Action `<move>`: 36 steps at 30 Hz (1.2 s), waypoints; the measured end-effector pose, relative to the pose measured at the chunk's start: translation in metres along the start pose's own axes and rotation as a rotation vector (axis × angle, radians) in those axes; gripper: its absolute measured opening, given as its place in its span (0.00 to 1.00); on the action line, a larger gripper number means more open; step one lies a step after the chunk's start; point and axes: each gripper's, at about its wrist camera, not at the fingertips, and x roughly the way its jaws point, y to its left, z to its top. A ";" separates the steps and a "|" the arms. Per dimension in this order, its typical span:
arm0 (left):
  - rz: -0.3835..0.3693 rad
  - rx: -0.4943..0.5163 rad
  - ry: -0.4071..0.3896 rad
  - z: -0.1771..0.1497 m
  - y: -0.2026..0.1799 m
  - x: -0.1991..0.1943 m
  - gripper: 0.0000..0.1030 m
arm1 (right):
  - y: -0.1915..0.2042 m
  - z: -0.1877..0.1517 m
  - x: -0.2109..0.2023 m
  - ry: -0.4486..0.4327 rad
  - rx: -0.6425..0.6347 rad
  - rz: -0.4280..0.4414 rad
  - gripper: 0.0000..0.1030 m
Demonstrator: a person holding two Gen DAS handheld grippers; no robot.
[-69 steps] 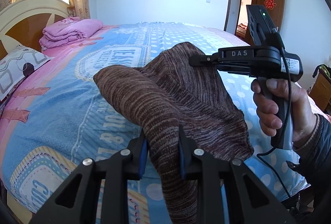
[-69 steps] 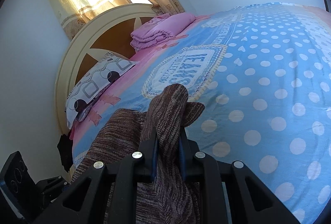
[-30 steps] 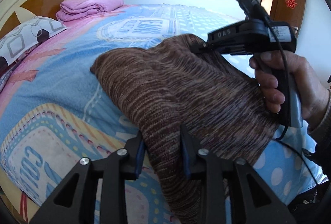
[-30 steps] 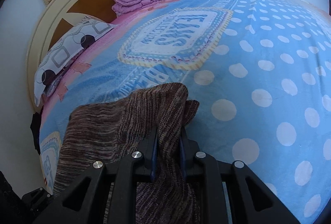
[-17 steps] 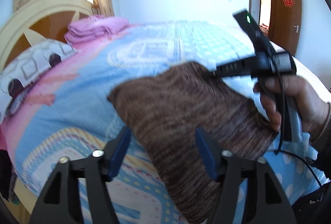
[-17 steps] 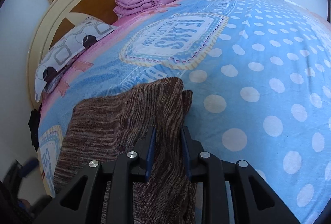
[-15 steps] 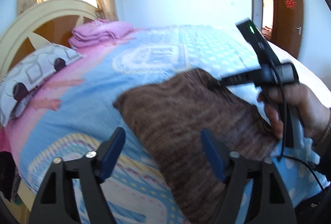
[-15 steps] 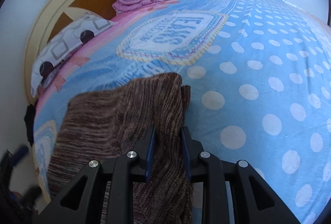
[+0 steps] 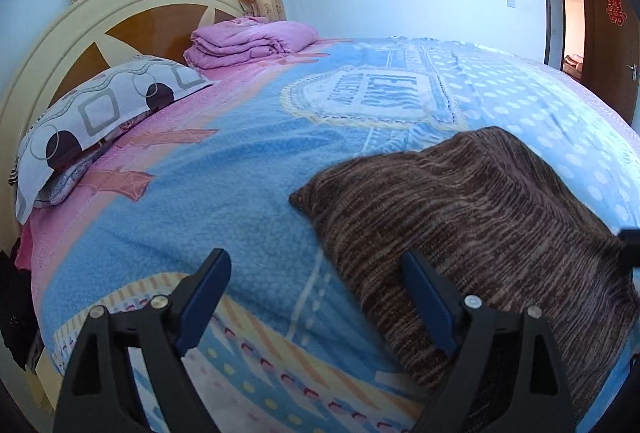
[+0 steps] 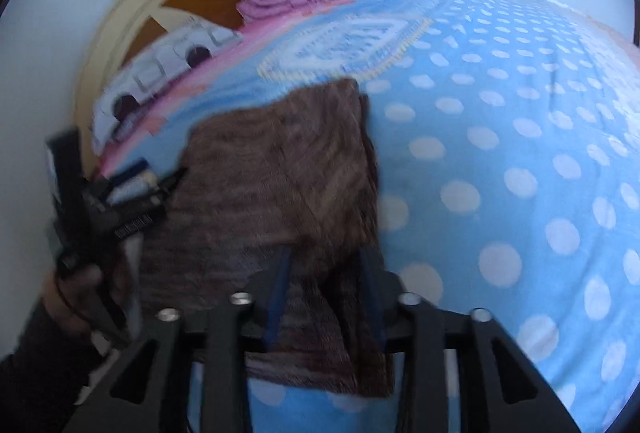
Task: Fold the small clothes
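Note:
A brown striped knit garment lies folded on the blue blanket near the bed's front edge. It also shows in the right wrist view, which is blurred. My left gripper is open and empty, its right finger just at the garment's near left edge. My right gripper is open, its blue-padded fingers apart over the garment's near edge, not pinching it. The left gripper and the hand holding it appear in the right wrist view at the garment's left side.
The bed is covered by a blue and pink dotted blanket. A patterned pillow and a folded pink quilt lie by the headboard. A wooden door stands at the far right.
Both grippers have let go of the garment, first the left, then the right. The garment now lies flat on the bed. Both grippers have pulled back from it.

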 end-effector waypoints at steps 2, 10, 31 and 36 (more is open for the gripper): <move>0.011 0.003 -0.007 0.000 0.000 -0.001 0.89 | -0.006 -0.009 -0.002 0.009 0.028 0.011 0.03; 0.101 0.055 -0.046 -0.005 -0.011 0.000 1.00 | -0.027 -0.032 0.000 -0.013 0.065 -0.018 0.03; -0.100 0.051 -0.102 -0.003 -0.010 -0.108 1.00 | 0.041 -0.031 -0.113 -0.369 -0.039 -0.108 0.60; -0.111 0.056 -0.118 -0.002 -0.014 -0.119 1.00 | 0.039 -0.038 -0.120 -0.371 -0.026 -0.111 0.60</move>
